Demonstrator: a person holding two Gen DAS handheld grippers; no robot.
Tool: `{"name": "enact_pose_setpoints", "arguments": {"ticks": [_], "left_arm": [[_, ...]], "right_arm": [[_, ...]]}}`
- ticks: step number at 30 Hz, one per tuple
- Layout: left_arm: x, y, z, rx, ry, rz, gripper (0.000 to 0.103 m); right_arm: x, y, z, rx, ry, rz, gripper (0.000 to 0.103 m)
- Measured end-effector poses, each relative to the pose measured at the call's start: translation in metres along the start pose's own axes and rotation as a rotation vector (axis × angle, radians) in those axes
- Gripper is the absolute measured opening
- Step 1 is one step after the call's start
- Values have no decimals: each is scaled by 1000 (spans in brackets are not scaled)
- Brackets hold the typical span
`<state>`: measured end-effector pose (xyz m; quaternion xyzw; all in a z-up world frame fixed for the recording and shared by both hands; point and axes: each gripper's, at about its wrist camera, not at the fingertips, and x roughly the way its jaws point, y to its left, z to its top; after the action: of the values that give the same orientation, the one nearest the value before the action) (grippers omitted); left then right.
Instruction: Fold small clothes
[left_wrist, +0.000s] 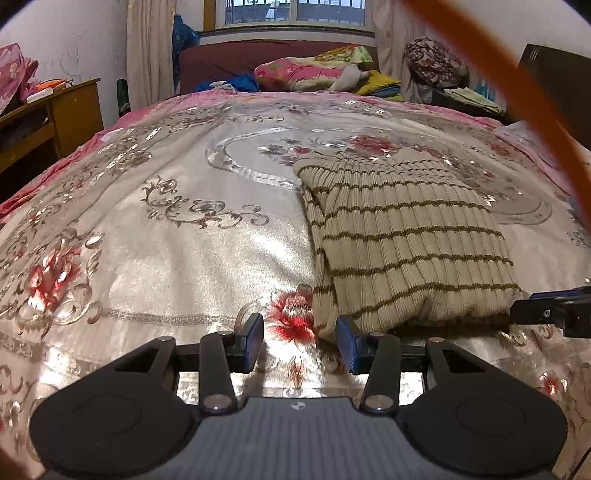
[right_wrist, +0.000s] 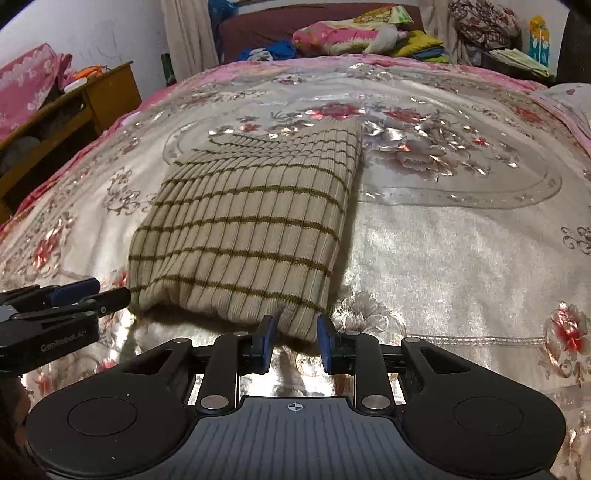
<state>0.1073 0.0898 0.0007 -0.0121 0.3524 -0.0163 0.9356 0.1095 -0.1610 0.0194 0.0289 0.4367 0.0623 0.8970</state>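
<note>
The setting is a home bedroom. A wide bed (left_wrist: 184, 229) carries a glossy floral bedspread, with folded quilts and pillows (left_wrist: 310, 72) piled at its far end. A curtained window (left_wrist: 291, 14) stands behind them. A wooden bedside cabinet (left_wrist: 55, 110), possibly a desk, stands beside the bed.

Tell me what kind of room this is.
Most likely a lived-in home bedroom. The striped knit garment lies on a bed with a shiny floral bedspread; pillows and bedding are heaped at its far end below a curtained window.
</note>
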Motion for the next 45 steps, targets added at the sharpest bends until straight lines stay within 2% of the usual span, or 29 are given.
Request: {"name": "enact_pose_setpoints", "arguments": {"ticks": [4,8,12,17,21,34,40,45], "left_arm": [[-5,-2,-3,11,-1,-8,50],[-9,-6,-6,15,1,-18,50],[-12,-11,-12,27,10,-24,50],[-15,-14,-16,29,21,-35,50],[-20,-18,-17,30,18,-45,50],[-32,-26,-23,35,16,-61,50],[-37,-30,-27,42,18,-62,51],[-39,-32,-30,42,28,-56,56]], "right_arm": [[-6,2,-1,-5,-5,-13,26],[-13,10,-5,-41,-20,-42,35],[-17,16,-10,-73,-26,-54,35],[-21,16,-15,-65,-20,-49,36],[-25,15,-19,-56,-22,-52,41],[-35,20,-34,-59,-23,-55,43],[-40,20,-39,-57,-26,-57,47],[-42,19,-44,-54,-27,-61,48]]}}
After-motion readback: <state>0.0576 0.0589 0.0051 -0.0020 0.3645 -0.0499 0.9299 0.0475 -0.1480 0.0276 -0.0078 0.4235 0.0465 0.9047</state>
